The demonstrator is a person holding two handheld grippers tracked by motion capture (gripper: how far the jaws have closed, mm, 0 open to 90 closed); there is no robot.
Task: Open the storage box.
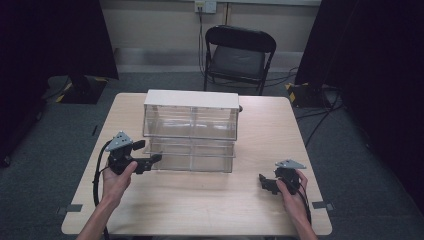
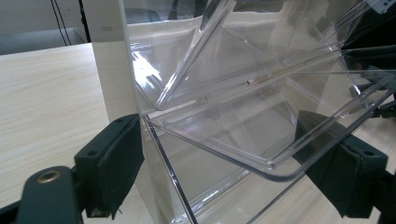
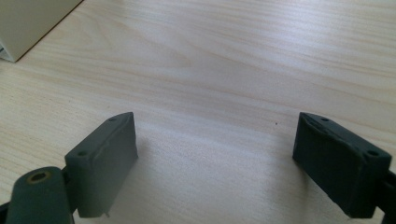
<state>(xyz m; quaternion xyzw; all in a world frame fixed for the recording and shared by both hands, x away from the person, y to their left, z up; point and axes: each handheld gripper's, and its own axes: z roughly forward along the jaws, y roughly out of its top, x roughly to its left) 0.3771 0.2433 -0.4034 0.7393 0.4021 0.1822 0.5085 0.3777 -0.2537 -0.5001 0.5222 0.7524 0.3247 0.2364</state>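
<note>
A clear plastic drawer cabinet (image 1: pixel 190 122) with a white top stands mid-table. Its lower drawer (image 1: pixel 192 157) sticks out toward me. My left gripper (image 1: pixel 150 161) is at that drawer's left front corner. In the left gripper view the gripper (image 2: pixel 219 140) is open wide, and the clear drawer's (image 2: pixel 261 121) rounded front corner lies between the jaws, which stand apart from it. My right gripper (image 1: pixel 264 181) hovers low over bare wood at the front right. It is open (image 3: pixel 215 135) with nothing between its fingers.
The cabinet's pale side panel (image 3: pixel 28 23) shows at the top left of the right gripper view. The wooden table (image 1: pixel 210 205) stretches in front of the cabinet. A black folding chair (image 1: pixel 239 55) stands behind the table, with cables on the floor.
</note>
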